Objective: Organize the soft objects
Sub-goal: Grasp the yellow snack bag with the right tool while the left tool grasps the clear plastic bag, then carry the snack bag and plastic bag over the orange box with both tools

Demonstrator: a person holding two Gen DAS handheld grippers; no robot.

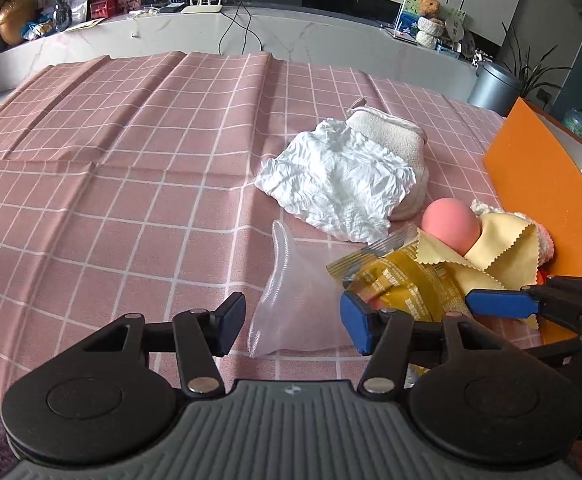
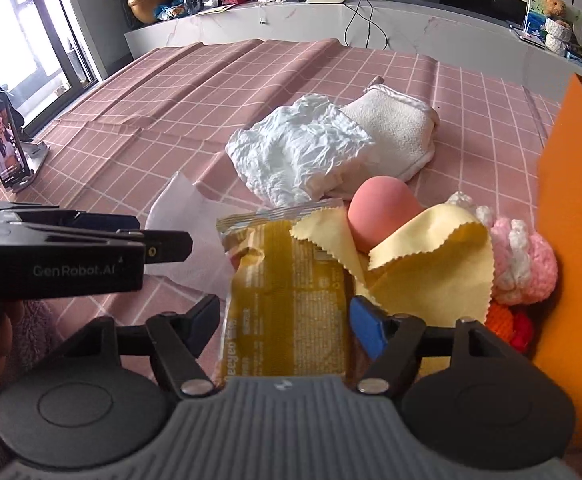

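Pink checked cloth [image 1: 131,168] covers the worktop, creased into long folds at its far side. At the far left of the right wrist view a phone [image 2: 5,140] stands on a small stand at the cloth's edge, its screen lit. Further right, the left tongs [image 1: 293,322] hang low over a clear plastic bag [image 1: 291,312]; their jaws stand apart on either side of the bag's near end and do not press on it, so nothing is held. Beyond the bag lies a crumpled white cloth [image 1: 339,180], resting partly on a cream towel [image 1: 399,136] that sits behind it. To the right of the bag a yellow snack packet [image 2: 287,308] lies flat, and the right tongs [image 2: 285,316] straddle it with jaws wide, one finger at each side of the packet; whether the pads touch it I cannot tell, and no grip shows. A pale yellow cloth with zigzag edges [image 2: 431,264] drapes over the packet's far corner and wraps the base of a pink ball [image 2: 379,208]. Just right of that sits a pink and white crocheted piece [image 2: 523,264], with orange and red knitted bits below it. An orange box [image 2: 575,216] stands at the right edge, touching the crochet.
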